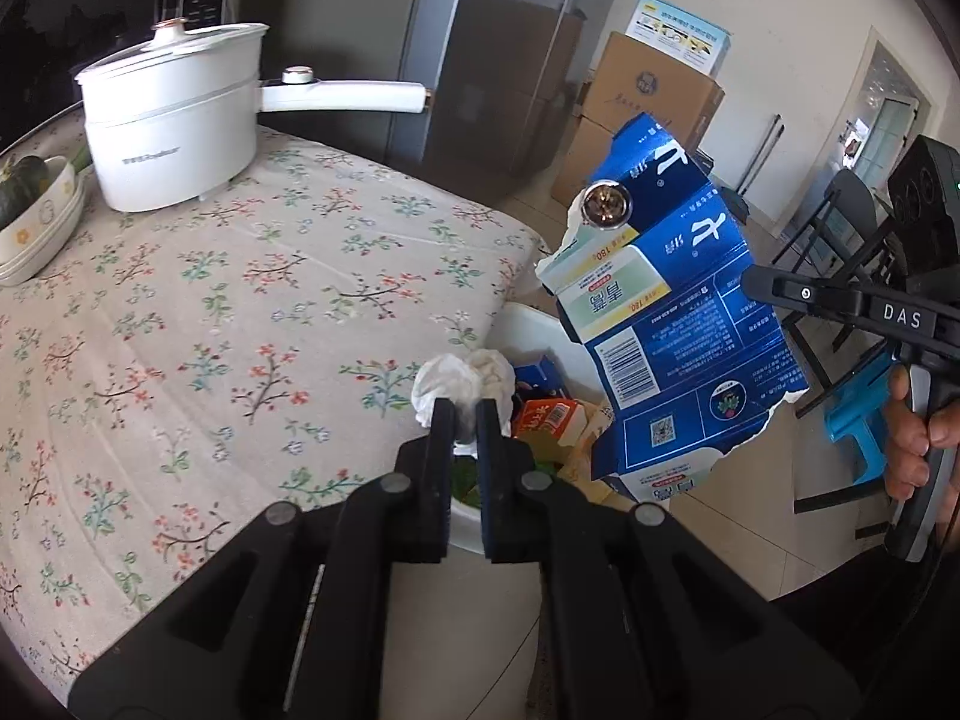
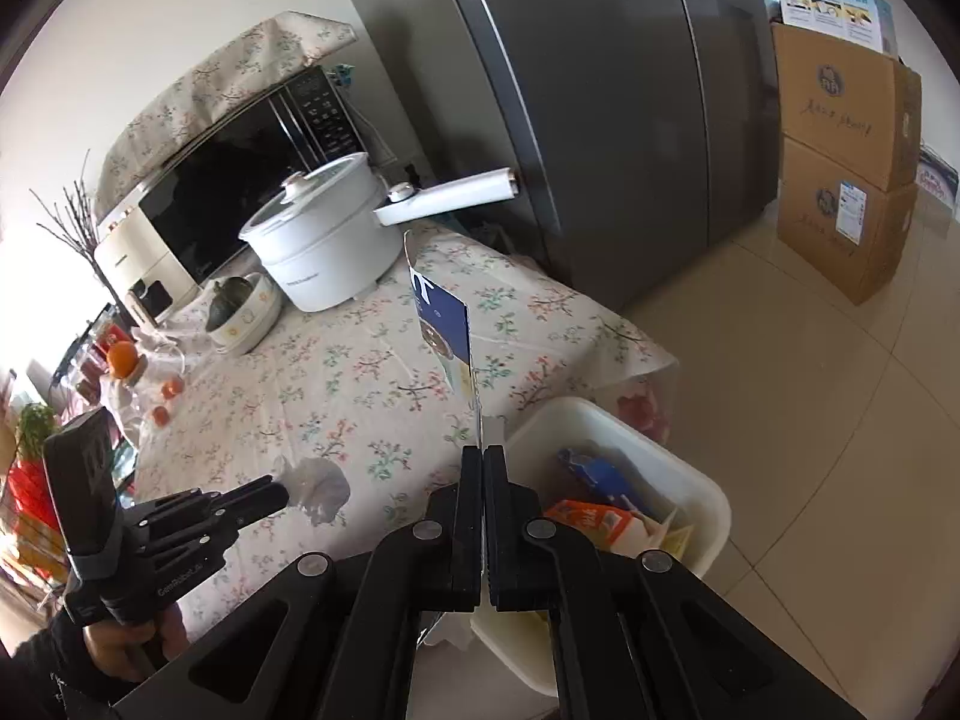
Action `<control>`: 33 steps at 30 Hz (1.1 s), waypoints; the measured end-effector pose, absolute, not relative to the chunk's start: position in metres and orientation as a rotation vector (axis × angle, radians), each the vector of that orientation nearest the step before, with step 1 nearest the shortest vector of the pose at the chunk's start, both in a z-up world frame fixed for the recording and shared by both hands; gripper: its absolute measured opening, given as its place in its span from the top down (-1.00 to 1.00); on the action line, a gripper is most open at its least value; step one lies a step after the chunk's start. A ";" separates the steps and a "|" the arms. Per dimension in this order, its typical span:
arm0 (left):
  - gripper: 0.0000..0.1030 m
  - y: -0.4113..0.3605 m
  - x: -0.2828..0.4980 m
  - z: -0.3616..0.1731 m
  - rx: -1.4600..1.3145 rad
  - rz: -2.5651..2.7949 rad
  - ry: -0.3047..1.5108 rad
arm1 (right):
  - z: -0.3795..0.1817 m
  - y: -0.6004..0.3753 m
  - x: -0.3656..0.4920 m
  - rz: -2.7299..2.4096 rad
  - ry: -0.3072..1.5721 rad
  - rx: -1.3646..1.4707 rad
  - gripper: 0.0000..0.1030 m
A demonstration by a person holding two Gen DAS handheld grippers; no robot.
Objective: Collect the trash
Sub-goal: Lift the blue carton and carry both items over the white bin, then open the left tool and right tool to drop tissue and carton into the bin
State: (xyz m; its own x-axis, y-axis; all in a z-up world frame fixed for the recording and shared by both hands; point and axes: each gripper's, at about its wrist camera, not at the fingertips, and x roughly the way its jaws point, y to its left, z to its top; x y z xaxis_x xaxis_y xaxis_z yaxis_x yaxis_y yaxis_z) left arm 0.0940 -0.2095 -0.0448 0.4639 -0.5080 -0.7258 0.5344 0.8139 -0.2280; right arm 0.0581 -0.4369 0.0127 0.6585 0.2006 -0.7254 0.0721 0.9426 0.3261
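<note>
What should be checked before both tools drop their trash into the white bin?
1. Left tool shut on crumpled tissue: ok.
2. Right tool shut on torn blue carton: ok.
3. White bin has room left: ok, partly filled.
4. Tissue above the bin opening: cannot tell; it hangs near the table edge.
5. Carton above the bin: cannot tell.
6. White pot clear of both tools: ok.

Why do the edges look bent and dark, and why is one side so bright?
Both views are fisheye: straight lines such as the fridge bow, and the corners go black. In the right wrist view, daylight from the left washes out the wall and the twigs. In the left wrist view the light is even, and the carton reads sharp.
</note>
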 end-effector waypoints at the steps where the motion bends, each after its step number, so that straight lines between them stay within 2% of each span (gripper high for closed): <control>1: 0.84 -0.216 0.094 -0.048 0.039 -0.651 0.882 | 0.010 -0.441 0.057 0.064 0.862 0.346 0.97; 9: 0.83 -0.256 0.099 -0.075 0.064 -0.705 0.901 | -0.005 -0.464 0.053 -0.010 0.921 0.353 0.97; 10: 0.74 -0.258 0.100 -0.078 0.068 -0.703 0.910 | -0.007 -0.466 0.054 -0.019 0.928 0.354 0.97; 12: 0.40 -0.259 0.102 -0.082 0.070 -0.696 0.928 | -0.009 -0.469 0.054 -0.039 0.942 0.354 0.97; 14: -0.22 -0.257 0.103 -0.082 0.064 -0.676 0.938 | -0.011 -0.471 0.056 -0.054 0.951 0.354 0.97; 16: -0.37 -0.251 0.104 -0.079 0.054 -0.653 0.939 | -0.013 -0.473 0.056 -0.064 0.956 0.355 0.97; 26: -0.82 -0.213 0.109 -0.066 0.072 -0.524 0.991 | -0.025 -0.467 0.070 -0.059 1.010 0.361 0.93; 27: -0.84 -0.210 0.108 -0.065 0.080 -0.517 0.991 | -0.028 -0.467 0.073 -0.063 1.024 0.369 0.89; 30: -0.88 -0.200 0.103 -0.059 0.097 -0.498 0.987 | -0.032 -0.466 0.075 -0.077 1.046 0.393 0.49; 32: -0.89 -0.192 0.100 -0.054 0.102 -0.480 0.985 | -0.029 -0.463 0.074 -0.078 1.034 0.400 -0.01; 33: -0.89 -0.188 0.100 -0.053 0.102 -0.470 0.984 | -0.027 -0.461 0.073 -0.082 1.025 0.395 -0.08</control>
State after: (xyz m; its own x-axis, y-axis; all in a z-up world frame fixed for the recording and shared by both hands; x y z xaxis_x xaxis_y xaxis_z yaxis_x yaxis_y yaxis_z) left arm 0.0995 -0.1876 -0.0525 0.4628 -0.3364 -0.8201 0.4268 0.8955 -0.1264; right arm 0.0729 -0.4613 -0.0270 0.5229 0.1165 -0.8444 0.2489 0.9266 0.2820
